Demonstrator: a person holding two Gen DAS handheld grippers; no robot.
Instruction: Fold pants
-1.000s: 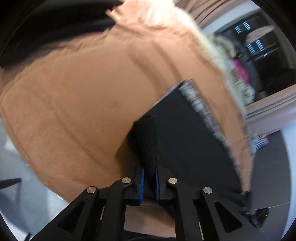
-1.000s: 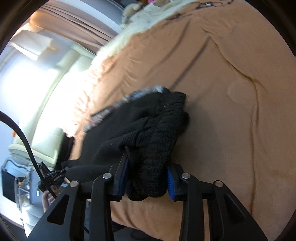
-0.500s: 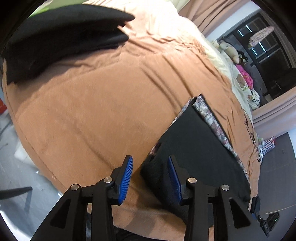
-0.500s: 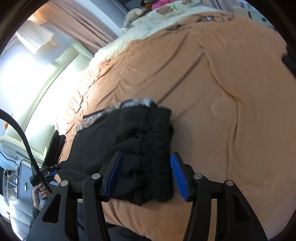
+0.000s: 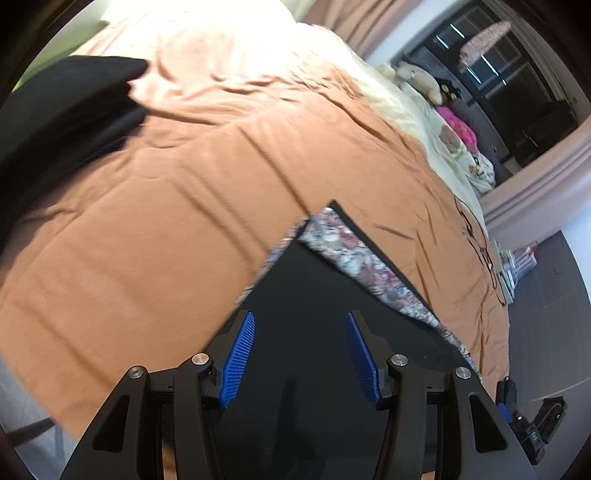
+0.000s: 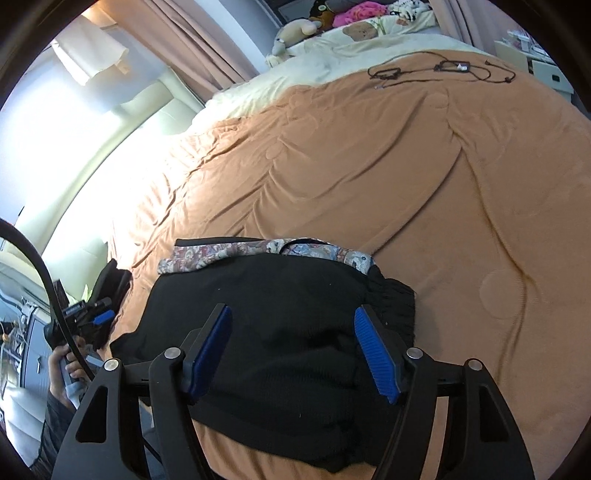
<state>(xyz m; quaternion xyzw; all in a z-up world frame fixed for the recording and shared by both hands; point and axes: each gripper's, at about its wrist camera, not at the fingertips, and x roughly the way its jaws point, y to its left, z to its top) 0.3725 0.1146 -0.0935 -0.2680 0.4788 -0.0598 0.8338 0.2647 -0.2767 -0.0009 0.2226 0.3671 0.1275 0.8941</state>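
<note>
Black pants (image 6: 280,306) with a patterned inner lining (image 6: 258,253) lie folded on the orange bedspread near its front edge. They also show in the left wrist view (image 5: 314,291), the lining (image 5: 354,258) along their far edge. My left gripper (image 5: 299,325) is open and empty, hovering over the pants. My right gripper (image 6: 291,325) is open and empty above the pants, with the ribbed waistband (image 6: 395,299) bunched at its right.
A stack of dark folded clothes (image 5: 62,122) lies at the far left of the bed. Cables (image 6: 439,70) lie on the bedspread far back. Stuffed toys (image 6: 299,31) and cream bedding sit at the bed's head. A person's hand (image 6: 64,369) holds the other gripper at left.
Both grippers let go of the black pants, opened wide and drew back above them. The pants now lie flat on the bed.
</note>
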